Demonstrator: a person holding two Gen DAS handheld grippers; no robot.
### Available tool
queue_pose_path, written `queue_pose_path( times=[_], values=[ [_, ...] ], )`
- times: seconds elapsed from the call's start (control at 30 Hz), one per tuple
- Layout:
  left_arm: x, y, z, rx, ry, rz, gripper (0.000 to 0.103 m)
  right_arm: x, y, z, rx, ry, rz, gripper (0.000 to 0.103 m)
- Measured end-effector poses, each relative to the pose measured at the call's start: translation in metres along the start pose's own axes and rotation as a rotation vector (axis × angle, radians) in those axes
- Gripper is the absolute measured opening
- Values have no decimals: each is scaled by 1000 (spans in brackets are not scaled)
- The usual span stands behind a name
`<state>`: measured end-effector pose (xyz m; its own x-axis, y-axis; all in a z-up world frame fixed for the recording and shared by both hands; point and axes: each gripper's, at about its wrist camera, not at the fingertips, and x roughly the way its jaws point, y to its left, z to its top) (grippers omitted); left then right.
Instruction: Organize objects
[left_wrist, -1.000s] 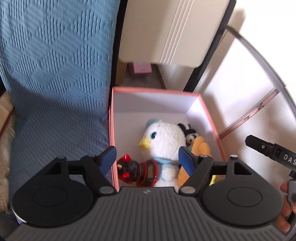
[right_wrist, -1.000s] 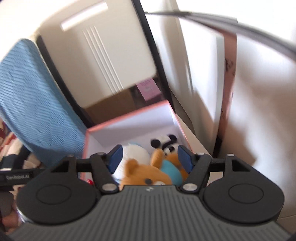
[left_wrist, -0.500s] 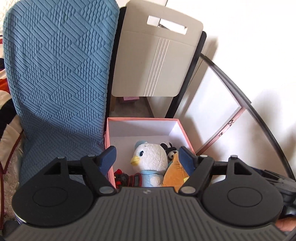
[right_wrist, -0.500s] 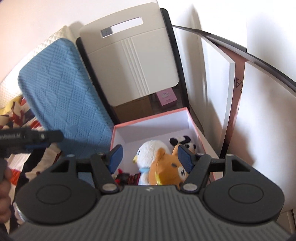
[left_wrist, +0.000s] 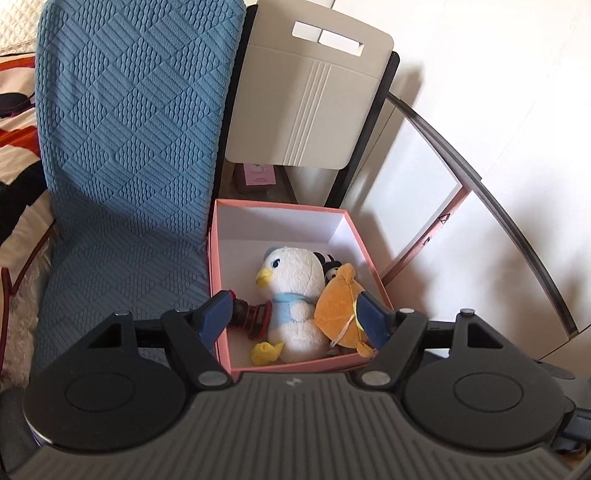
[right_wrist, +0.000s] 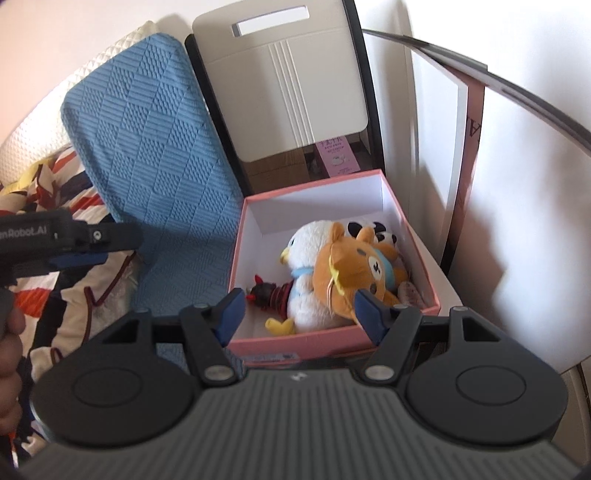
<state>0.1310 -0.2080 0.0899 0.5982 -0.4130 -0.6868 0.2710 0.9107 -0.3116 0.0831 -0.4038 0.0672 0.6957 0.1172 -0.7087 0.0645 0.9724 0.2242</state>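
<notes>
- Pink box (left_wrist: 364, 243), lower centre of the left wrist view: open-topped, white inside, with four toys packed into its near half.
- White duck plush (left_wrist: 291, 291): upright at the box centre, yellow beak facing frame left, pale blue scarf at its neck.
- Orange bear plush (right_wrist: 354, 269): pressed against the duck's right side; the right wrist view shows its face and a blue collar.
- Panda plush (right_wrist: 369, 229): black and white, wedged behind the bear toward the box's right wall.
- Red-and-black toy (left_wrist: 251, 315): lying on the box floor to the left of the duck, partly hidden by a fingertip.
- Left gripper (left_wrist: 291, 317): jaws spread wide and empty, its blue pads (left_wrist: 212, 314) framing the near edge of the box from above.
- Right gripper (right_wrist: 299, 312): jaws likewise released, holding nothing, poised over the box's near rim.
- Blue cushion (left_wrist: 129, 147): quilted, filling the left of the frame, touching the box's left wall.
- Beige chair back (left_wrist: 306, 99): upper centre, behind the box.
- Patterned blanket (right_wrist: 48, 184): at the left edge of the right wrist view.
</notes>
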Motion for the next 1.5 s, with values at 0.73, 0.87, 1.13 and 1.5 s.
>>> queue_pose_path(
  times=[0.73, 0.87, 1.13, 1.5],
  values=[
    [4, -6, -27, 21, 32, 9, 83, 1, -15, -15, 54, 34, -19, 103],
    [4, -7, -27, 22, 28, 9, 83, 2, -16, -14, 45, 44, -20, 103],
    [5, -8, -28, 26, 26, 12, 83, 6, -16, -14, 36, 56, -14, 103],
    [6, -11, -29, 27, 31, 7, 84, 6, -19, -13, 31, 56, -17, 103]
  ],
)
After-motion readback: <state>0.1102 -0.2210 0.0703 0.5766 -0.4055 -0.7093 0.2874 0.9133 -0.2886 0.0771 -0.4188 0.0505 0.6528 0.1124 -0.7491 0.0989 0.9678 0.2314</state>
